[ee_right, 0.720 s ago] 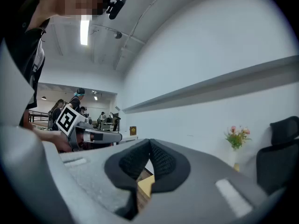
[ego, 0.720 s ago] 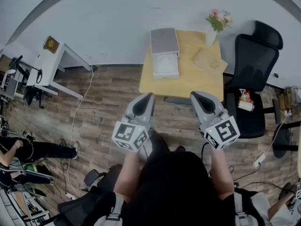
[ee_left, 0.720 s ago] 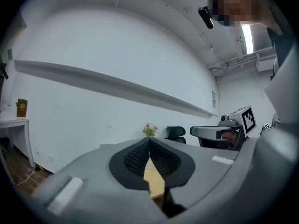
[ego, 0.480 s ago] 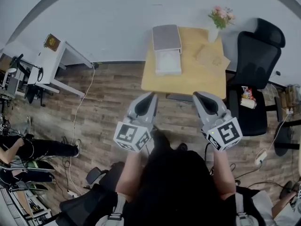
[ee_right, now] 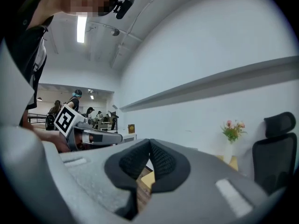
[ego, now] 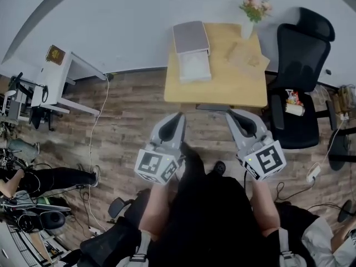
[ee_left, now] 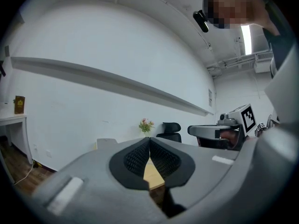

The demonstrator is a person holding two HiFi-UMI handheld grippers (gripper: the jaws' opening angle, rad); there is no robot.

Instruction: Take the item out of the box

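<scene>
An open box [ego: 193, 54] lies at the back left of a small wooden table [ego: 222, 90], its grey lid [ego: 189, 36] folded back and a white inside [ego: 195, 67] showing. What it holds I cannot make out. Both grippers hang over the wood floor, short of the table's near edge. My left gripper [ego: 178, 115] [ee_left: 149, 139] is shut and empty, pointing toward the table. My right gripper [ego: 229, 112] [ee_right: 149, 141] is shut and empty too, level with the left one. In the left gripper view the box lid [ee_left: 106, 143] shows far off.
On the table stand a vase of flowers [ego: 253, 10] and a flat brown item [ego: 245, 56]. A black office chair [ego: 300, 65] is right of the table, a white desk [ego: 55, 77] far left. Cables [ego: 94, 132] run over the floor. A person's legs [ego: 50, 178] lie at left.
The head view has shifted slightly, so the table sits a little higher in frame. Both grippers stay shut and side by side in front of the body.
</scene>
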